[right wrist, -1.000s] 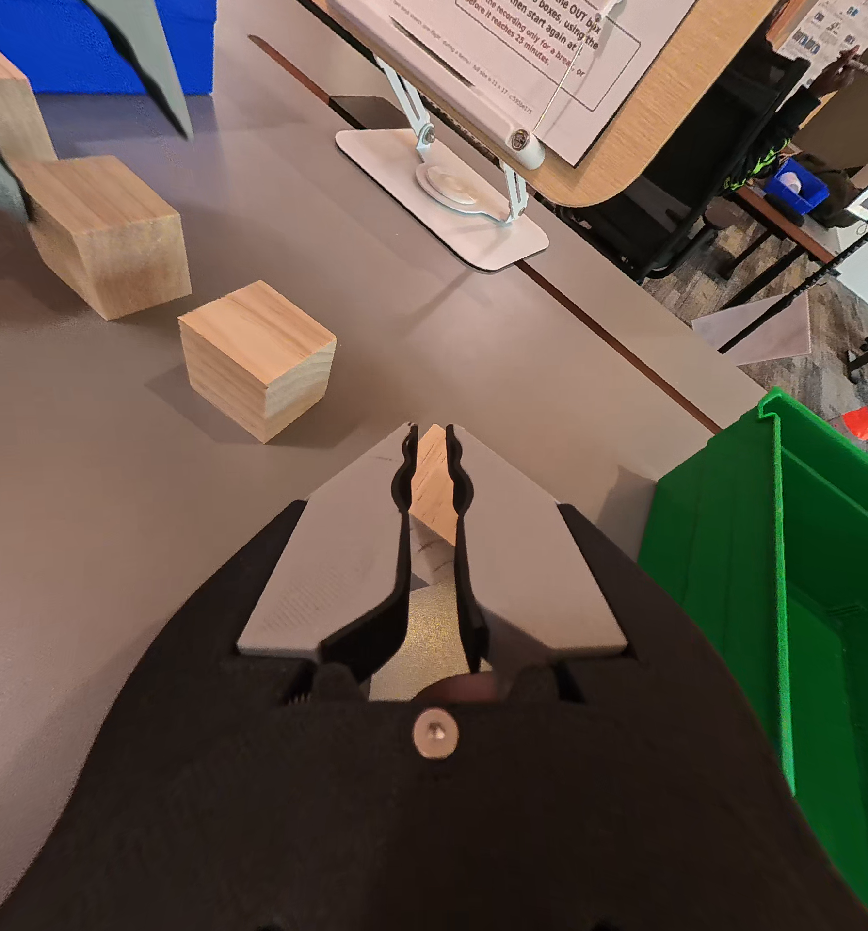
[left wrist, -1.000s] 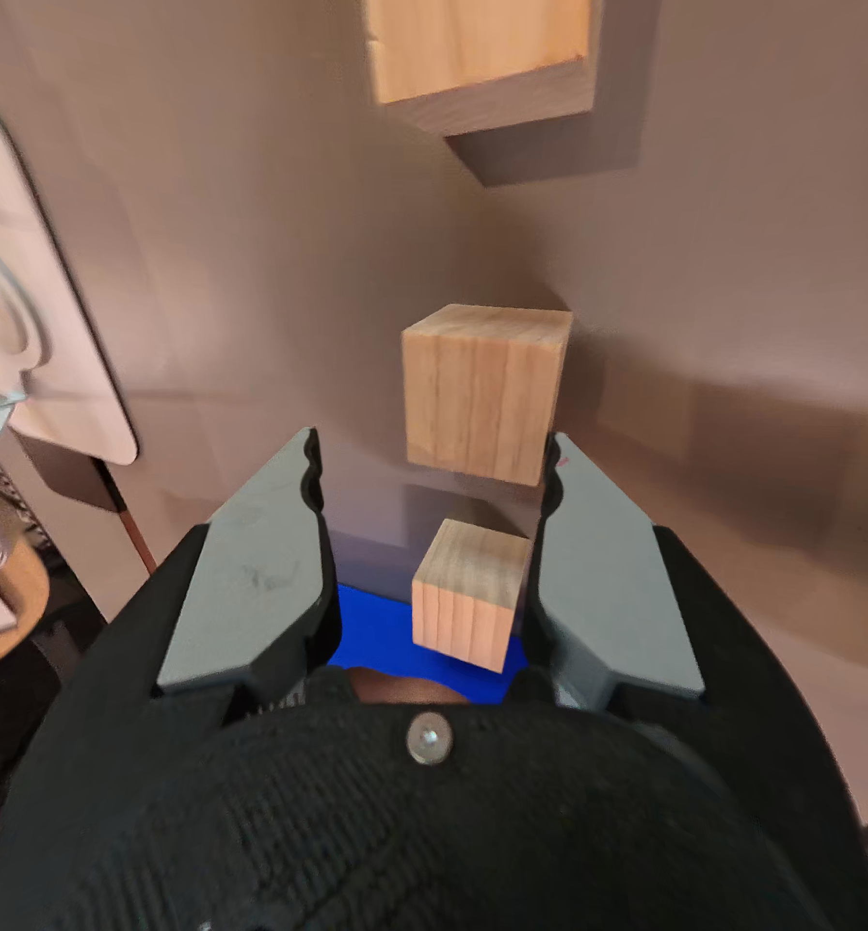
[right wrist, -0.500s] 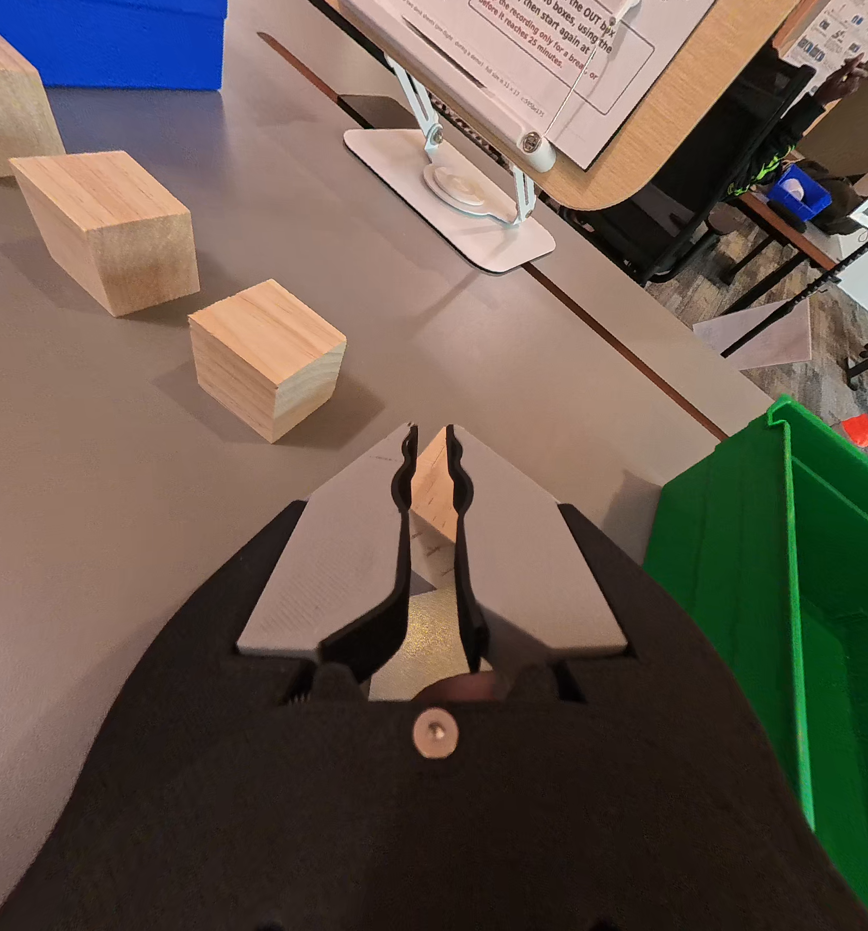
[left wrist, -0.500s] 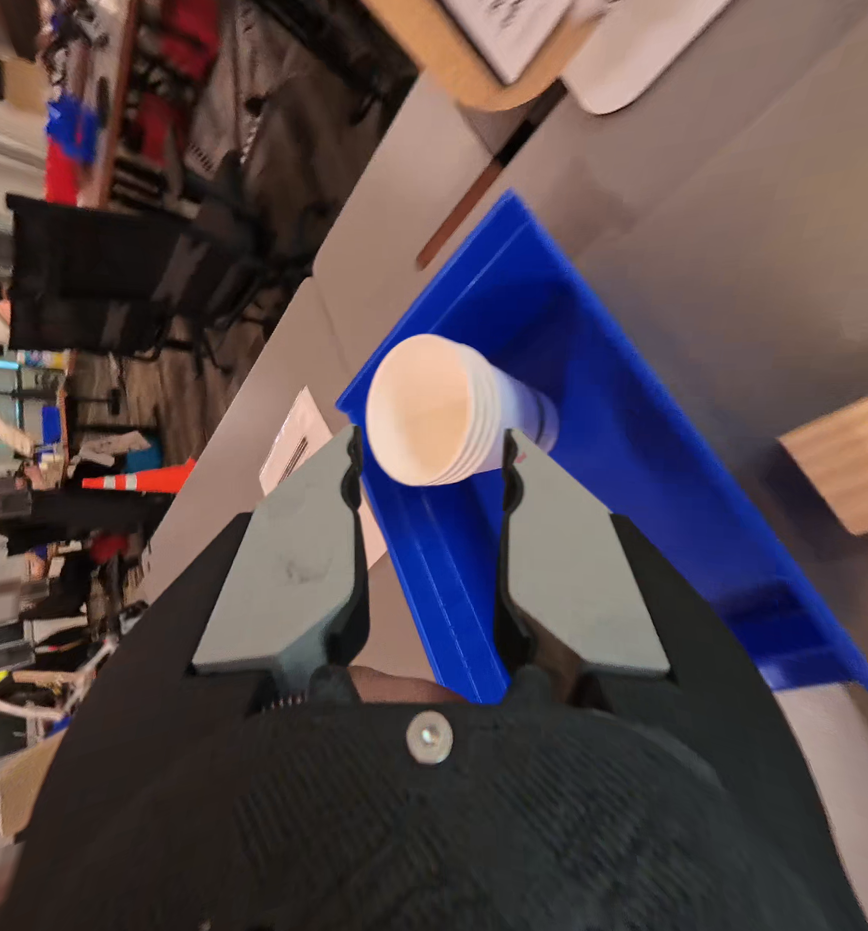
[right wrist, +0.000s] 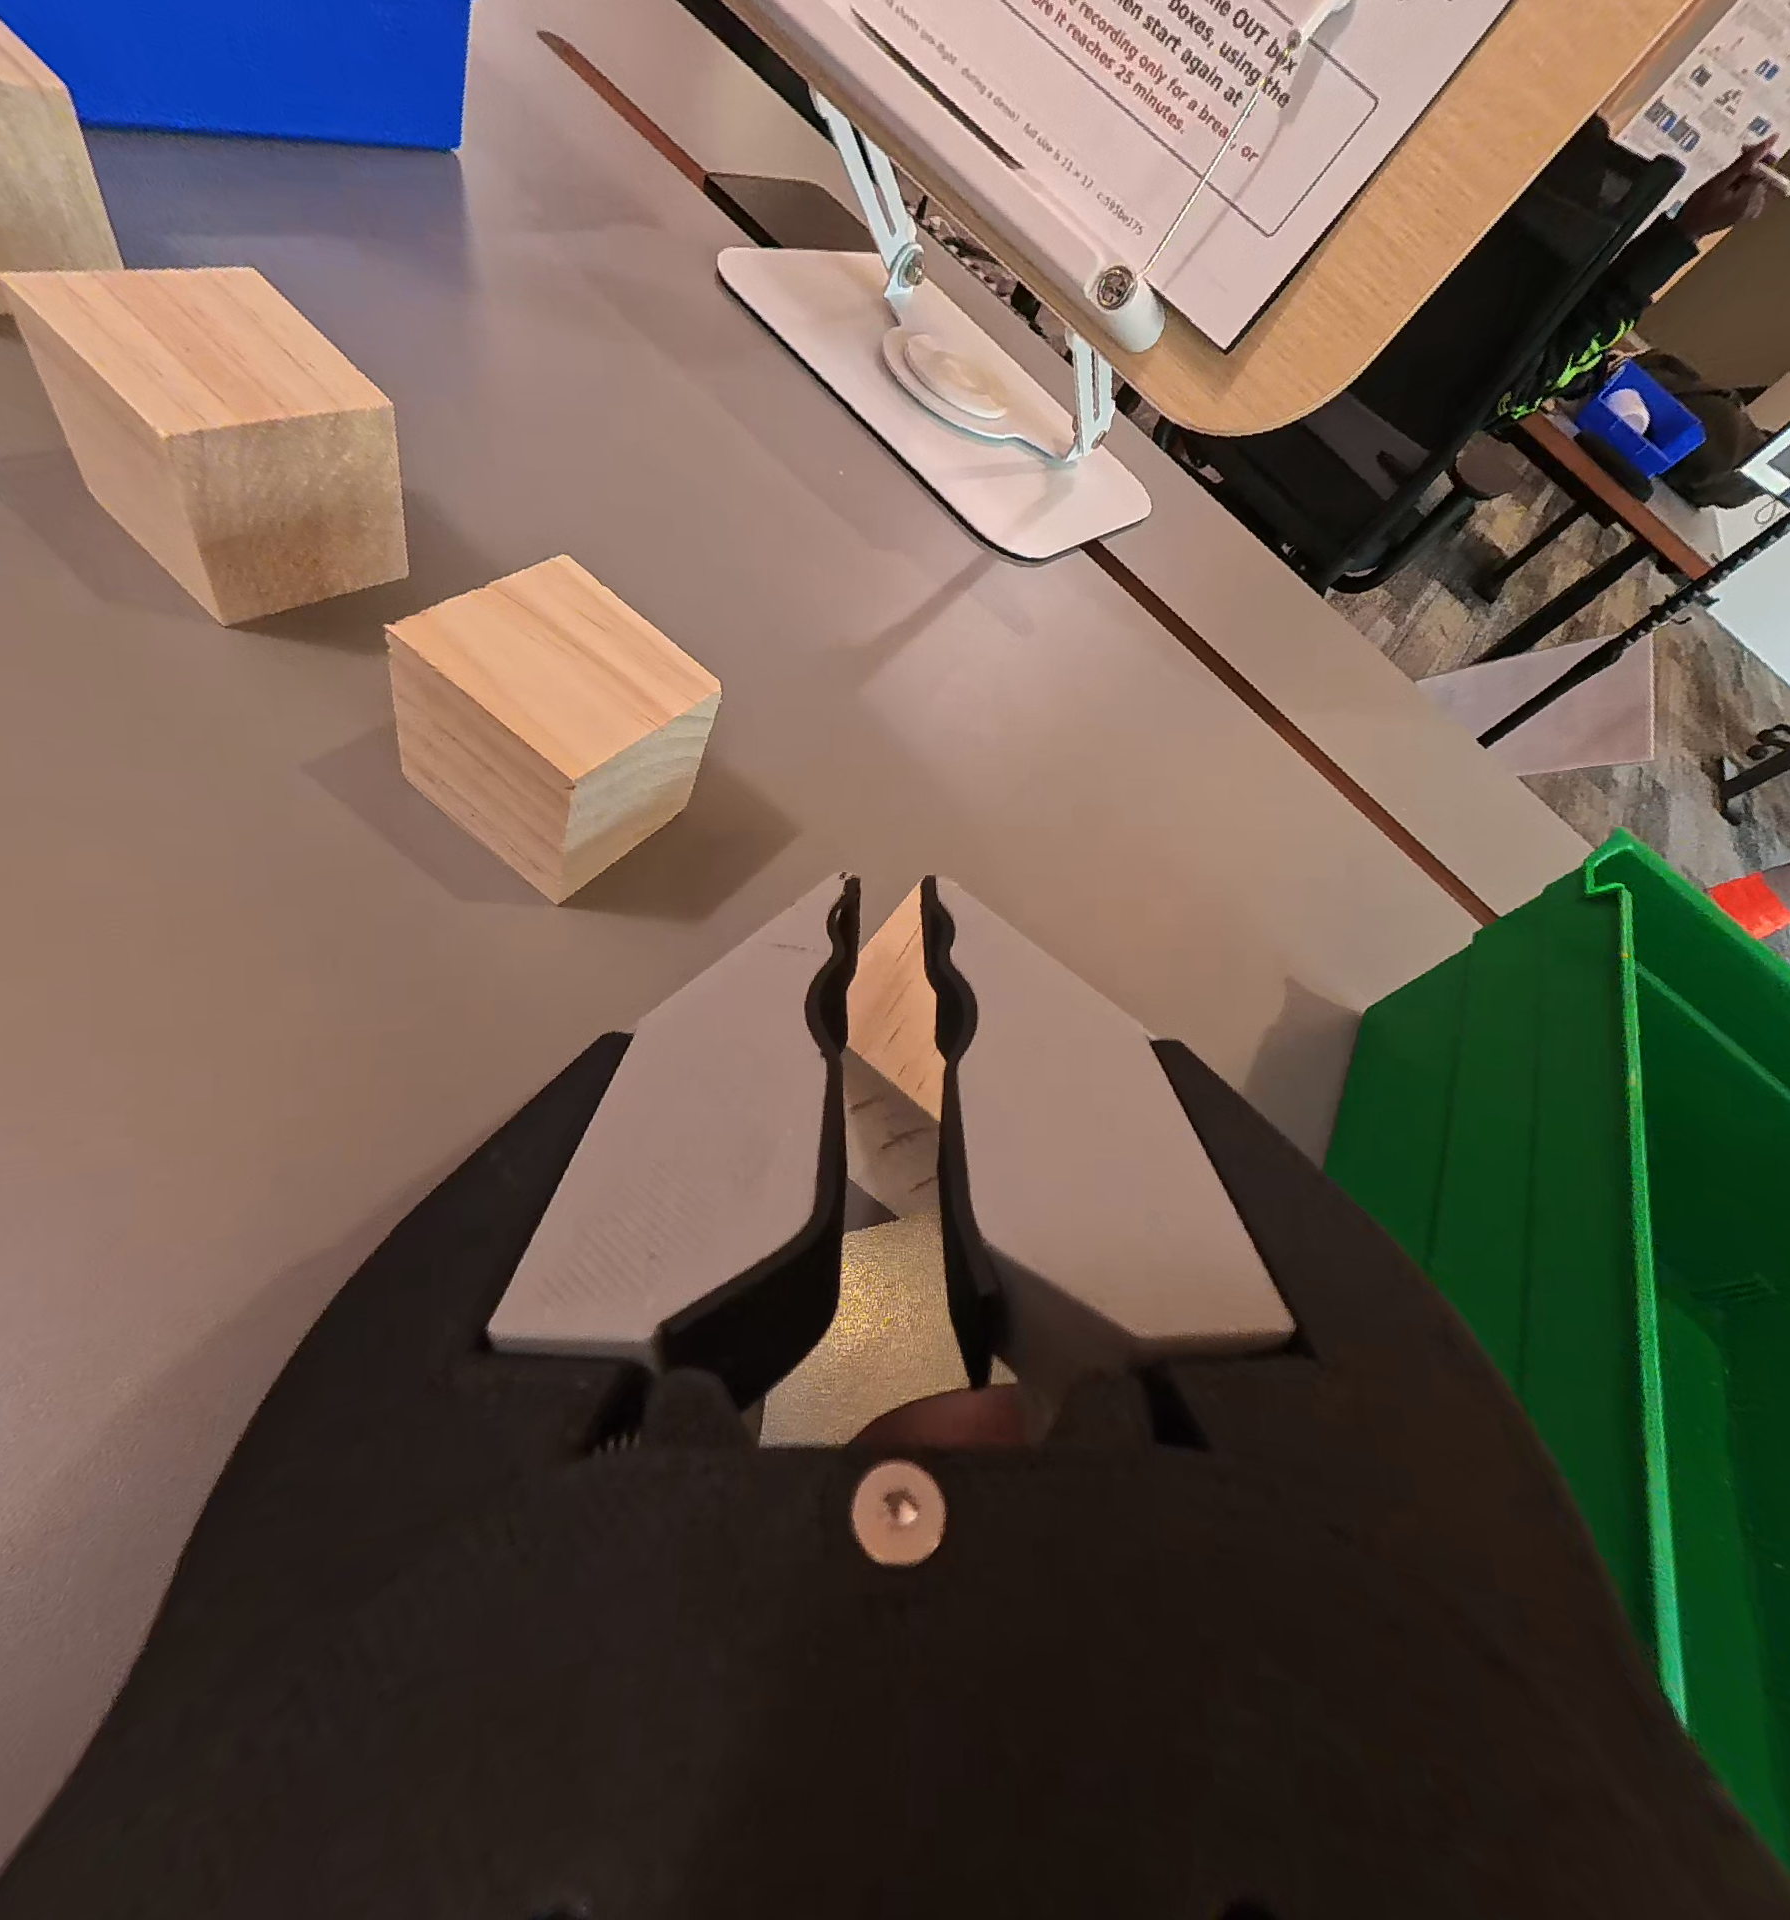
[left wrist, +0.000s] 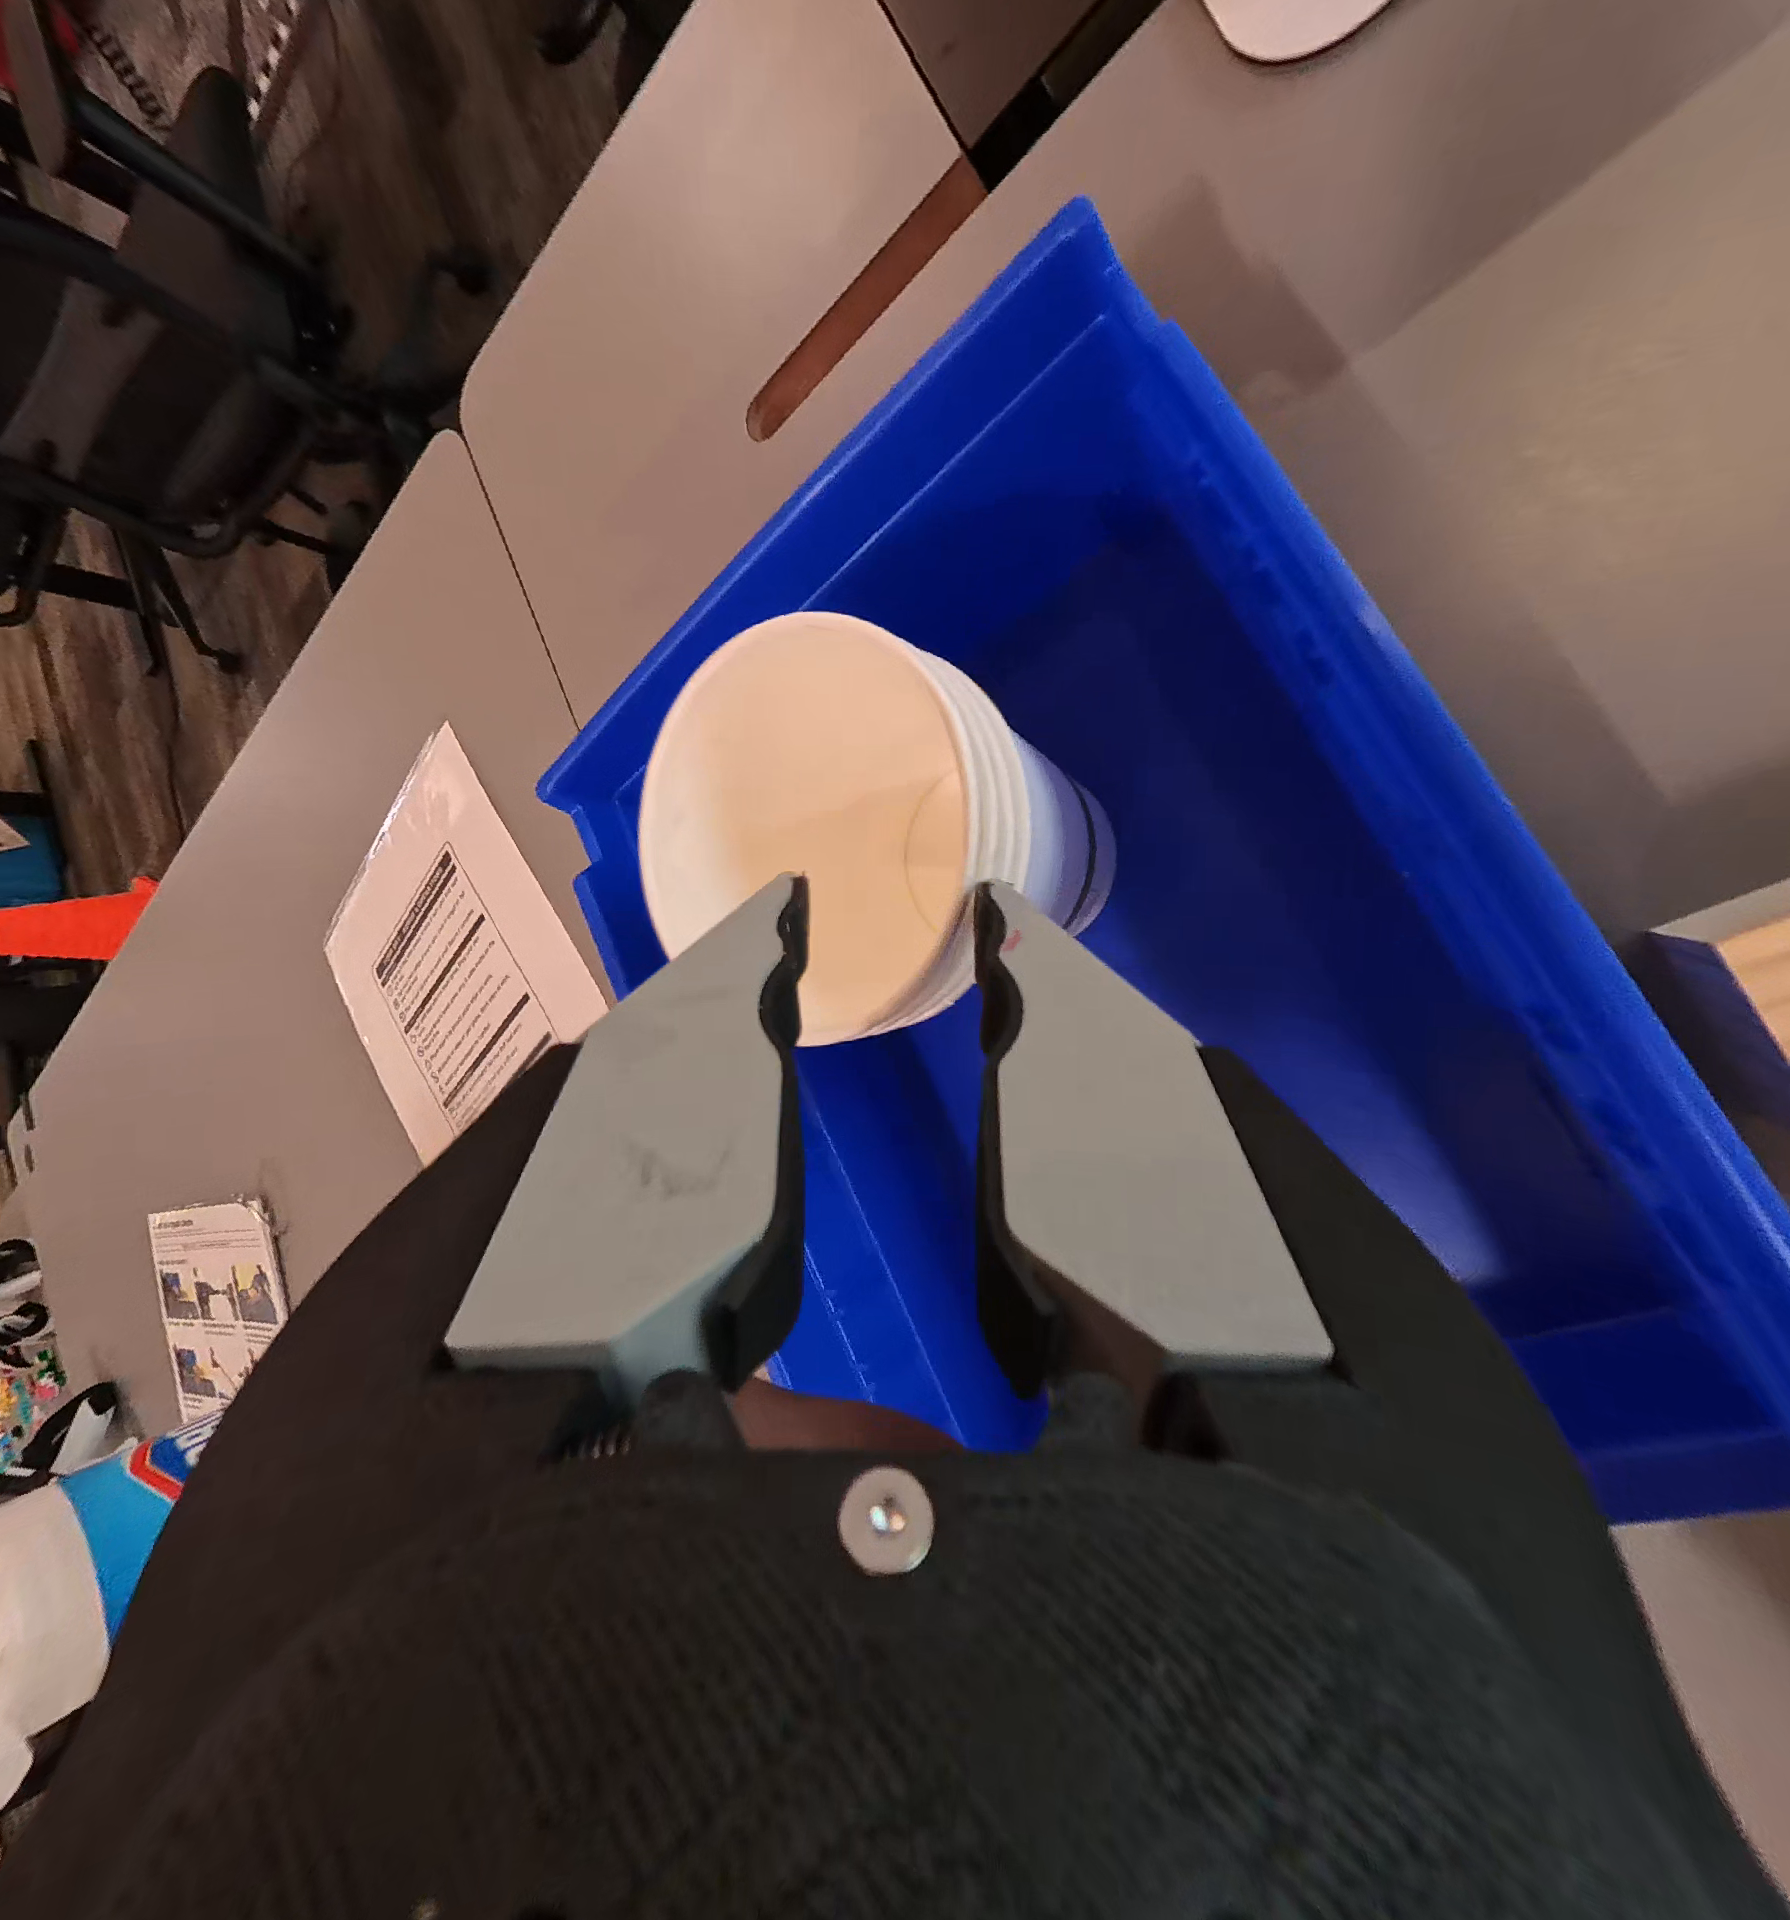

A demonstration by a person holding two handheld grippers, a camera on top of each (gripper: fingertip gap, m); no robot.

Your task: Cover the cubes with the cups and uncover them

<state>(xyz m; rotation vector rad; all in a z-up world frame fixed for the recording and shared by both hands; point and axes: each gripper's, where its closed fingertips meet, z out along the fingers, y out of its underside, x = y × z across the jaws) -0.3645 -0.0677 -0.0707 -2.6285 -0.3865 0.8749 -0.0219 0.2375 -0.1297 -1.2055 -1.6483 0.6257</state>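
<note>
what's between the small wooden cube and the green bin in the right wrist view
The right tongs sit between the small cube and the green bin; beyond their tips only bare grey table shows. A fourth cube sits beneath them.

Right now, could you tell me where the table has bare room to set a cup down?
The widest bare patch of table lies between the nearest fully visible cube, the white stand base and the green bin. There is also open surface in front of the cubes, toward the camera's left. It is crowded along the row of cubes by the blue bin.
</note>
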